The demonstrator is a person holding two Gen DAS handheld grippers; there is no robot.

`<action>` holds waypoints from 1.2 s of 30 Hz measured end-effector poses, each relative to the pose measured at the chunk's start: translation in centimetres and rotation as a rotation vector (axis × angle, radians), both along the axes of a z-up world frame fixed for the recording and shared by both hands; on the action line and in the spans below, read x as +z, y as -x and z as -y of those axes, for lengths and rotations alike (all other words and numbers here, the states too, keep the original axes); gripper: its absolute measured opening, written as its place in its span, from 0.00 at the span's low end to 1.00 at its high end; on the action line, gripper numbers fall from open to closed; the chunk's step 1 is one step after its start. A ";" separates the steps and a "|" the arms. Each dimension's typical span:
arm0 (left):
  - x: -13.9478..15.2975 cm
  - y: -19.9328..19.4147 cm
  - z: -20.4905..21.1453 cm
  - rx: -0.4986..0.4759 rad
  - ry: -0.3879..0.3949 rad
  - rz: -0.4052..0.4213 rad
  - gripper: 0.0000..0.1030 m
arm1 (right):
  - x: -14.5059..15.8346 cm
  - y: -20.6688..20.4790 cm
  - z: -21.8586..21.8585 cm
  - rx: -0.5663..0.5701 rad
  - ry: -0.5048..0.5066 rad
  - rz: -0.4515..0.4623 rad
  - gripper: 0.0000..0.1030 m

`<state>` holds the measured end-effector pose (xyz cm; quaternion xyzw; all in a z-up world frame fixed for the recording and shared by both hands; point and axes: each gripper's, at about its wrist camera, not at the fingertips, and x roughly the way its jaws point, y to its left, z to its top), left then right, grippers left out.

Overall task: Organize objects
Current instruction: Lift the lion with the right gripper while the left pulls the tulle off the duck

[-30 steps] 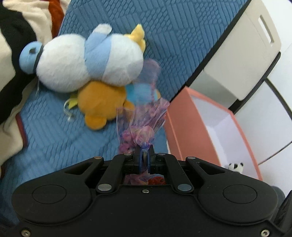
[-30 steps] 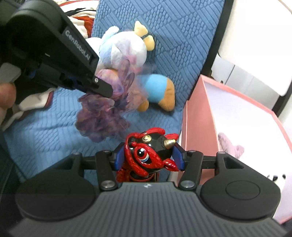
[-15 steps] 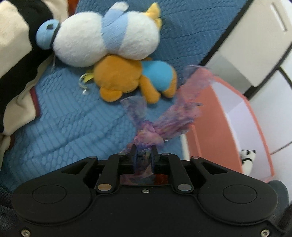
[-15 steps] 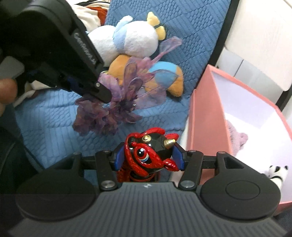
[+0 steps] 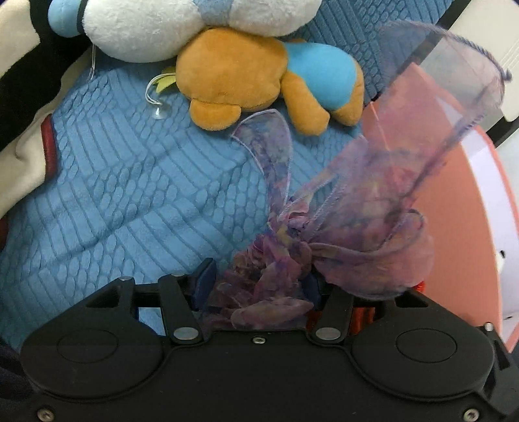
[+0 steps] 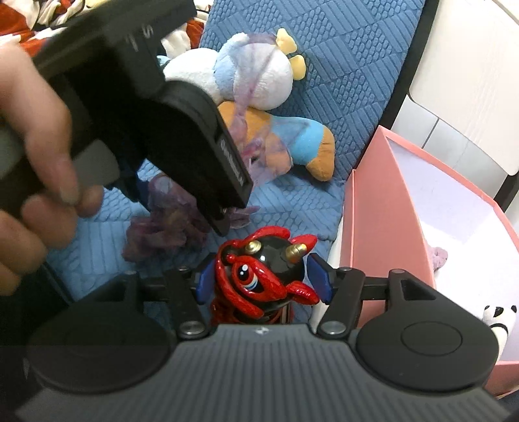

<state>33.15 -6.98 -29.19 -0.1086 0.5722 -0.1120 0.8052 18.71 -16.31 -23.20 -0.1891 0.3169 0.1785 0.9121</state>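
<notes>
My left gripper (image 5: 258, 282) has its jaws spread apart, and a sheer purple organza bow (image 5: 324, 227) sits loosely between them above the blue quilted cushion (image 5: 113, 194). The bow also shows in the right wrist view (image 6: 162, 224), under the left gripper's black body (image 6: 155, 107). My right gripper (image 6: 264, 280) is shut on a red and black horned figurine (image 6: 262, 276), held over the cushion next to the pink box (image 6: 382, 220).
A white and blue plush (image 5: 181, 22) and an orange bear plush (image 5: 259, 74) lie on the cushion beyond the bow. The pink box holds a small panda toy (image 6: 498, 319) and a lilac plush (image 6: 438, 256). White drawers (image 6: 470, 65) stand behind it.
My left gripper's jaws have spread from shut to wide apart, loosening the bow, and it has moved closer to the right gripper. The right gripper still holds the figurine.
</notes>
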 end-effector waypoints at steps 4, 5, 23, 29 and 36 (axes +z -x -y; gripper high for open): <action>-0.1 0.1 0.1 0.000 -0.011 0.019 0.25 | -0.1 0.1 0.0 0.003 0.001 0.007 0.61; -0.1 0.1 0.2 -0.001 -0.016 0.017 0.15 | -0.2 0.0 0.1 0.004 -0.001 0.009 0.61; 1.0 0.2 -0.5 0.055 0.031 0.036 0.11 | -1.8 -1.5 0.9 -0.031 -0.117 -0.091 0.63; 1.2 0.3 -0.8 0.063 0.046 0.039 0.12 | -1.5 -2.4 1.2 -0.075 -0.211 -0.157 0.61; 1.2 0.4 -1.3 0.086 0.071 0.034 0.12 | -0.7 -2.9 1.0 -0.083 -0.225 -0.200 0.60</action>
